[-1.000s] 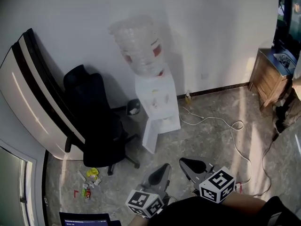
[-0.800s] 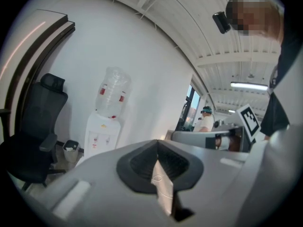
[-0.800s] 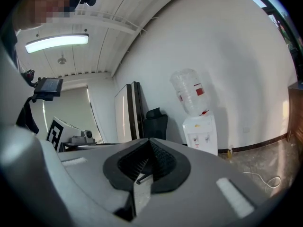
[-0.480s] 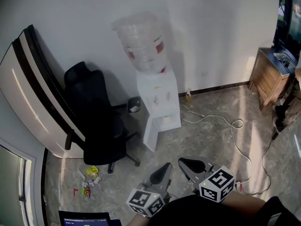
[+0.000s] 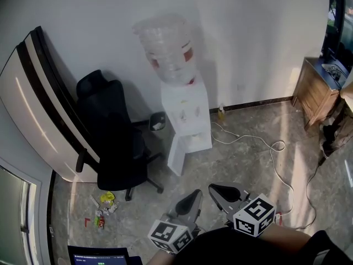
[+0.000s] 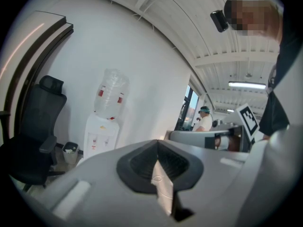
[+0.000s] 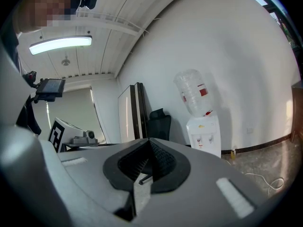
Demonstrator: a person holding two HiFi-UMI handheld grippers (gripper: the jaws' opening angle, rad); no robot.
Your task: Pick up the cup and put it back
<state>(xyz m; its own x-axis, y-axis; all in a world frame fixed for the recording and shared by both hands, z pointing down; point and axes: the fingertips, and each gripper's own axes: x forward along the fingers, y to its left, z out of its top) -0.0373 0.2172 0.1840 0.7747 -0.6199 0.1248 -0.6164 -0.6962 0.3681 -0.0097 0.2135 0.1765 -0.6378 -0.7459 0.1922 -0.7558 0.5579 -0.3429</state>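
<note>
No cup shows in any view. Both grippers are held low and close to the person's body at the bottom of the head view, pointing toward the room. My left gripper [image 5: 193, 197] has its jaws together with nothing between them, and its own view shows the dark pads of the left gripper [image 6: 157, 150] meeting in a line. Just to its right, my right gripper [image 5: 219, 191] is also shut and empty, and the pads of the right gripper [image 7: 149, 148] are closed in its own view. A white water dispenser [image 5: 186, 117] with a clear bottle [image 5: 165, 48] stands against the far wall.
A black office chair [image 5: 110, 142] stands left of the dispenser, with a small bin [image 5: 157, 124] between them. A white-and-black panel [image 5: 38, 109] leans at the left. A white cable [image 5: 273, 148] runs over the floor. A wooden cabinet [image 5: 314, 93] is at right. Litter [image 5: 105, 208] lies near the chair.
The head view has drifted slightly, so the room sits a little differently in frame. Both grippers keep their place near the body and stay shut.
</note>
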